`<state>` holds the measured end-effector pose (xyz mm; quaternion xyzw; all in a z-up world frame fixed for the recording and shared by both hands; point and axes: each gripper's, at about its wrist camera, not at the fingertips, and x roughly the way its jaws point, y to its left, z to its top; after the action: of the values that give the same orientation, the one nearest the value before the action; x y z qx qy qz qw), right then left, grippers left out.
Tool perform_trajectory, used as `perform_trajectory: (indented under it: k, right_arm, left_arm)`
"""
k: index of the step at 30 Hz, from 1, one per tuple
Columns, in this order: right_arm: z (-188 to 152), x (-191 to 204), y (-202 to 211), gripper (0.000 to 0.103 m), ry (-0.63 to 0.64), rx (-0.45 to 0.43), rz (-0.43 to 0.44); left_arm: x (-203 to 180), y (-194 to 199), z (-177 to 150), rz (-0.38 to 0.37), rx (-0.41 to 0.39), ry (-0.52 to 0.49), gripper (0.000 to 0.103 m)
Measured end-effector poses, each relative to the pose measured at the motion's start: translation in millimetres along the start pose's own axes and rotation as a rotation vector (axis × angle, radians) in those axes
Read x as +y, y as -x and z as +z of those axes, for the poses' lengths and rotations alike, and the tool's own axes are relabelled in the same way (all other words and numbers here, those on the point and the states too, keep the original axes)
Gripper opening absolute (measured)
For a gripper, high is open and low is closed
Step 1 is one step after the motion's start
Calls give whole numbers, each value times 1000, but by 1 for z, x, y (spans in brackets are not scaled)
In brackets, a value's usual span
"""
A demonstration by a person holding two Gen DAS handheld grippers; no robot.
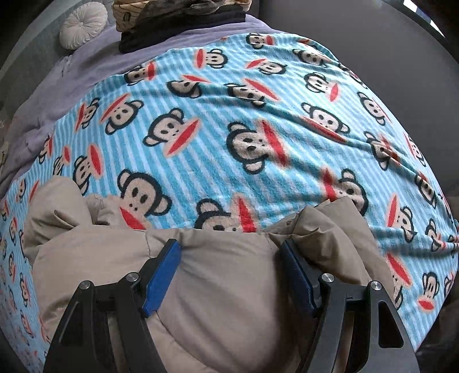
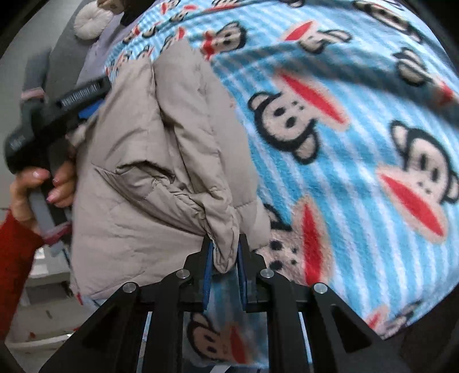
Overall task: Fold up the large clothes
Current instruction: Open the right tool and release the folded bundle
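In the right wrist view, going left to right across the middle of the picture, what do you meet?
Red sleeve → hand holding the left gripper → beige puffer jacket → blue striped monkey-print blanket.

Black linkage arms, silver pivot screws, blue jaws pads (image 1: pixel 162 275) — red sleeve (image 2: pixel 14 272), pale-pink painted nails

Beige puffer jackets (image 1: pixel 218 287): one
Monkey-print striped blankets (image 1: pixel 229 120): one
Grippers: two, left gripper (image 1: pixel 231 252) and right gripper (image 2: pixel 225 258)
Round tufted cushions (image 1: pixel 83 24): one
Hands (image 2: pixel 34 186): one
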<state>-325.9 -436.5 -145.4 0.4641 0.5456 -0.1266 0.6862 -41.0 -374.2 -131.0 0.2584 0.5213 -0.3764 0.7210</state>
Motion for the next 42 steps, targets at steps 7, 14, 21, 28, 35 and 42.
perform_trajectory:
  k: [7,14,21,28,35,42]
  right_arm:
    - [16,6,57,16,50,-159,42]
    - [27,41,7,15,185,-29,3]
    - [23,41,-10,16,170,39,-6]
    - [47,38,7,20,171,4,-5]
    - [45,37,14,21,151,4,-15]
    - [49,42,11,57,160,-9,-32]
  left_arm:
    - [1,8,-1,24,5,-10,73]
    - [13,49,-9,62,27,-5,73]
    - [34,86,-36,88,54,43,73]
    - [53,103,-63,82,85,143,79]
    - [61,113,-83,109,75,181,96]
    - [87,114,-107,59,91,286,103]
